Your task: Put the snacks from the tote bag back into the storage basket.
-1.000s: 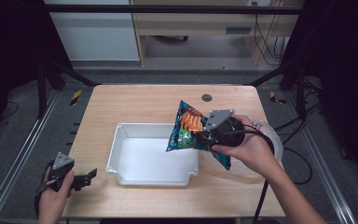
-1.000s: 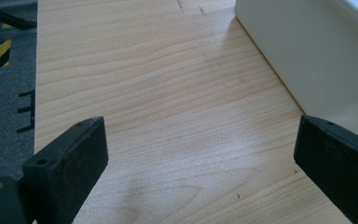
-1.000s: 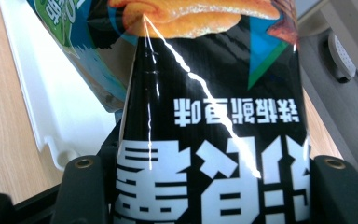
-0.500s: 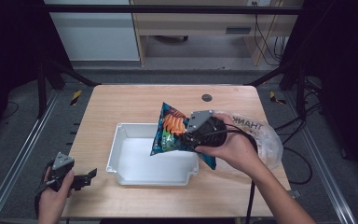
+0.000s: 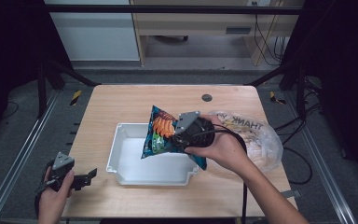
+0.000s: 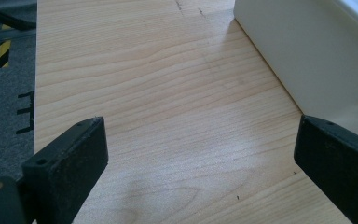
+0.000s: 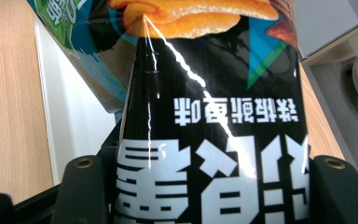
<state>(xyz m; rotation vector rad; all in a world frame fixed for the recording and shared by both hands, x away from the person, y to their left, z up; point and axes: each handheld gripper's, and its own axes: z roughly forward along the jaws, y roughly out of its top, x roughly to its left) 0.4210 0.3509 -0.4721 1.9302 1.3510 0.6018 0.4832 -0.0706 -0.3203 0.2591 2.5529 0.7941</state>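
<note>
Your right tool (image 5: 179, 135) pinches the glossy blue-and-orange snack bag (image 5: 161, 133) above the white rectangular plastic tray (image 5: 121, 161); that slick foil could slip free, while your left tool (image 5: 81, 178), spread, idles beside the tray.

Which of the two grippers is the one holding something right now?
The right gripper: its jaws are shut on the snack bag, held above the white tray. The left gripper is open at the table's near left corner, holding nothing.

A lab: wooden table (image 5: 121, 102) in a black metal frame (image 5: 168, 8) (cables (image 5: 261, 42) trailing behind).
</note>
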